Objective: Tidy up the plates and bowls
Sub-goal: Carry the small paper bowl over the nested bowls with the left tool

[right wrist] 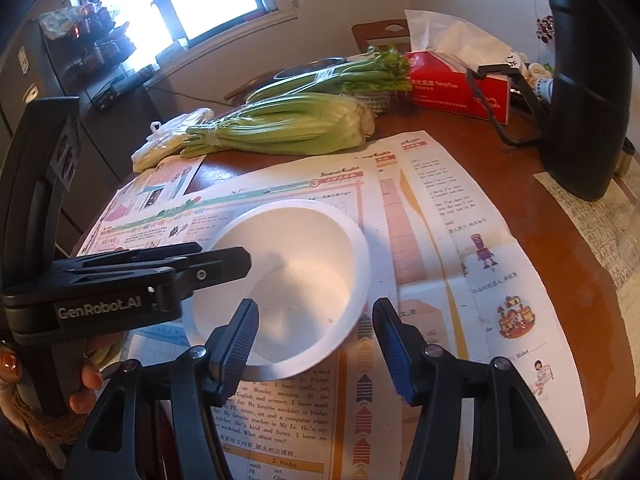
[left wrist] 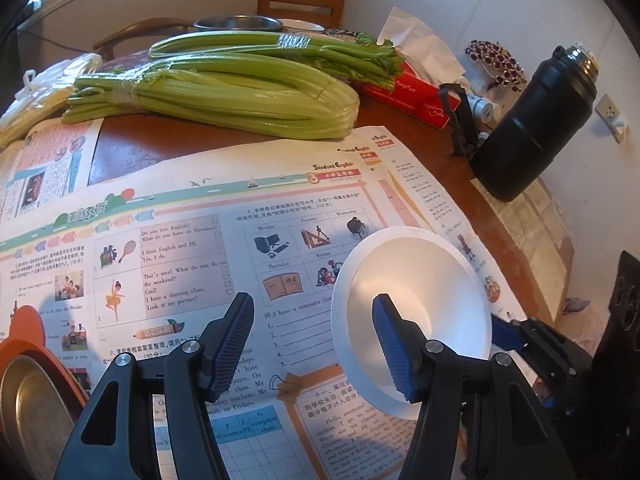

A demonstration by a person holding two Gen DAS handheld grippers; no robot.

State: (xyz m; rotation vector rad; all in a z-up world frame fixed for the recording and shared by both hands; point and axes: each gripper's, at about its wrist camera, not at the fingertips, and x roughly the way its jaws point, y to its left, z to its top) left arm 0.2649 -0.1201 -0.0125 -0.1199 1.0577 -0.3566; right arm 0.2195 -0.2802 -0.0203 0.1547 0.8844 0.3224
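Left wrist: left gripper [left wrist: 314, 344] jaws apart, empty; white bowl [left wrist: 416, 320] tilted just right of it, mouth facing camera, above the newspaper [left wrist: 180, 240] on the bench [left wrist: 420, 140]. Right wrist: right gripper [right wrist: 316, 346] jaws apart, straddling the bowl's near rim; clamp unclear. Round, so no long axis. Likely mid-placement; next needs a level set-down.

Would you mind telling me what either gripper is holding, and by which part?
Nothing seems held: the left gripper and right gripper stand open at the white bowl, neither clamping its rim.
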